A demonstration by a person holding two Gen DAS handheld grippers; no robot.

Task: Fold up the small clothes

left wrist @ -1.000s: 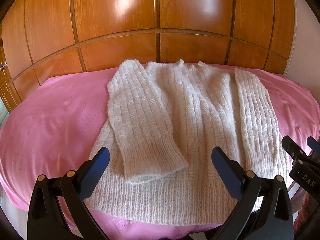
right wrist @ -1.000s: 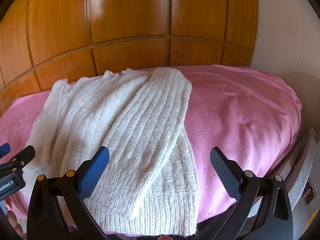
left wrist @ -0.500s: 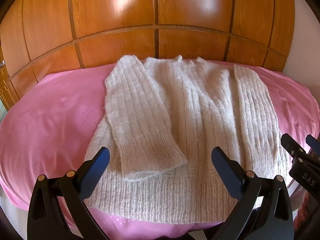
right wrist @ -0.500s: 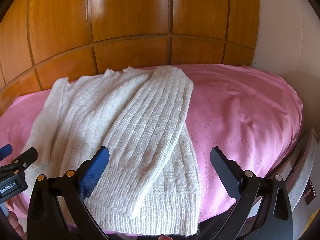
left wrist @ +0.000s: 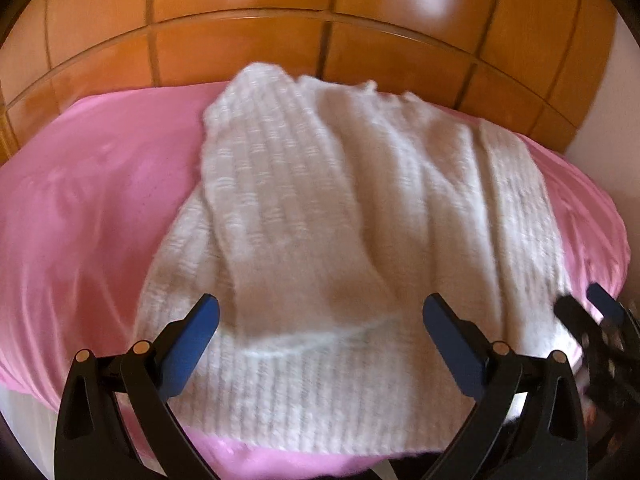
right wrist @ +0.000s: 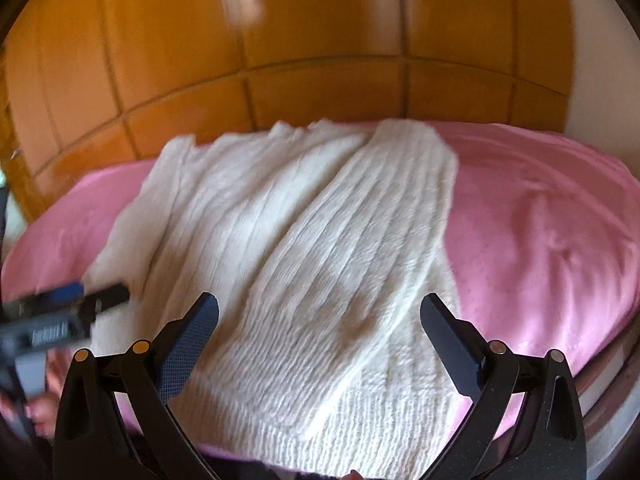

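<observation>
With both sleeves laid across the cream ribbed knitted sweater, both grippers' fingers spread empty; next, I judge, pinch the hem corners.

Legible text: none. One white label with dark lettering sits on the body of the left tongs, at the left edge of the right wrist view beside the sweater; motion blur makes its characters unreadable.
</observation>
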